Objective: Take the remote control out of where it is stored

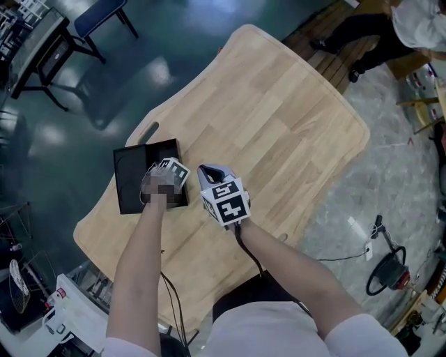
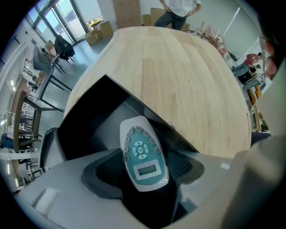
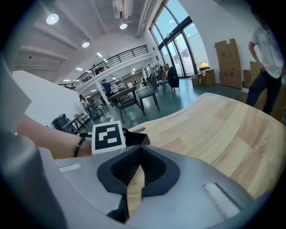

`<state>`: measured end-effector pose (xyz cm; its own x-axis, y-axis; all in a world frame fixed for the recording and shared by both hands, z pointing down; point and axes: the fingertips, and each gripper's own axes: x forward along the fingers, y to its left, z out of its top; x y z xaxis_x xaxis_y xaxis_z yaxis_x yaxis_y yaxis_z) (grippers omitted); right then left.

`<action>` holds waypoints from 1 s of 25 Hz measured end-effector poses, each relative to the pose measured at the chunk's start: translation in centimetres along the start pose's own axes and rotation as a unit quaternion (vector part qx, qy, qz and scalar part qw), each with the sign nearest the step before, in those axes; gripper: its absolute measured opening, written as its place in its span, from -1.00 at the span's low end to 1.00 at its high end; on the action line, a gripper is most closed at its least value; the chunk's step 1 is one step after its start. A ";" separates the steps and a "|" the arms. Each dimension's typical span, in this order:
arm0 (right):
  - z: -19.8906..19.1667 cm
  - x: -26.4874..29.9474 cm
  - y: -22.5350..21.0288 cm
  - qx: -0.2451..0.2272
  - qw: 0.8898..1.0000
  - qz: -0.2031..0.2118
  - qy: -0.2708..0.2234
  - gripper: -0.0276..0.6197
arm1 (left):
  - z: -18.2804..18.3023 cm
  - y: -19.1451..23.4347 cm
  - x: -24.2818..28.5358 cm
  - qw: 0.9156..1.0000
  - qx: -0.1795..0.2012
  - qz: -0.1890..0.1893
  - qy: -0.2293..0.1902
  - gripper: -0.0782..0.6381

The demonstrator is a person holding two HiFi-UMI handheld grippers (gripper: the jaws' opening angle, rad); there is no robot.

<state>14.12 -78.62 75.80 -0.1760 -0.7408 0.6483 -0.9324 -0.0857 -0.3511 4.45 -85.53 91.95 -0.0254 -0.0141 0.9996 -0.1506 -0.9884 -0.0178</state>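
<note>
Teal floor surrounded a pale wooden table (image 1: 279,118) with a curved edge, and a chair (image 1: 97,17) stood on that floor well beyond the left tongs. An open black box (image 1: 132,183) lay on the table directly under and ahead of the left tongs (image 1: 164,173), with its far corner pointing away from them. The left tongs were clamped on the remote control (image 2: 143,154), a white handset with a teal face, round buttons and a small screen. Its lower end sat between the jaws and its rounded upper end reached out over the box's grey inside. Whether the remote still touched the box could not be told.

Just beside them, on their right, the right tongs (image 1: 210,173) hung over bare wood near the box's right edge. Their jaws stood narrow, with only a thin slit between the ribbed pads and nothing in it; the table showed through the gap. From the right gripper view, the left tongs' marker cube (image 3: 108,136) sat close ahead and to the left, with a beaded bracelet (image 3: 79,145) on the wrist behind it. Past the table's far right end stood a person (image 1: 390,28) in a white top.
</note>
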 end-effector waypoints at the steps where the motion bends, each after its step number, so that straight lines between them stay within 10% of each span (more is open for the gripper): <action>1: 0.0 -0.1 0.1 -0.001 1.000 0.002 0.000 -0.83 | 0.1 0.1 0.0 1.000 -0.002 -0.002 0.003 0.09; 15: 0.4 -2.0 -1.0 -0.007 1.000 0.001 -0.009 -0.83 | -1.1 0.5 -3.6 0.993 -0.089 -0.009 -0.083 0.04; 25: 3.9 -4.8 2.4 -0.044 0.998 0.036 -0.031 -0.83 | -1.9 -0.7 -16.2 0.947 -0.188 -0.004 -0.261 0.04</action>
<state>13.98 -77.87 69.26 -0.2271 -0.7828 0.5794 -0.9425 0.0269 -0.3331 3.09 -84.35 75.70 0.4537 -0.1773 0.8733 -0.4929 -0.8664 0.0802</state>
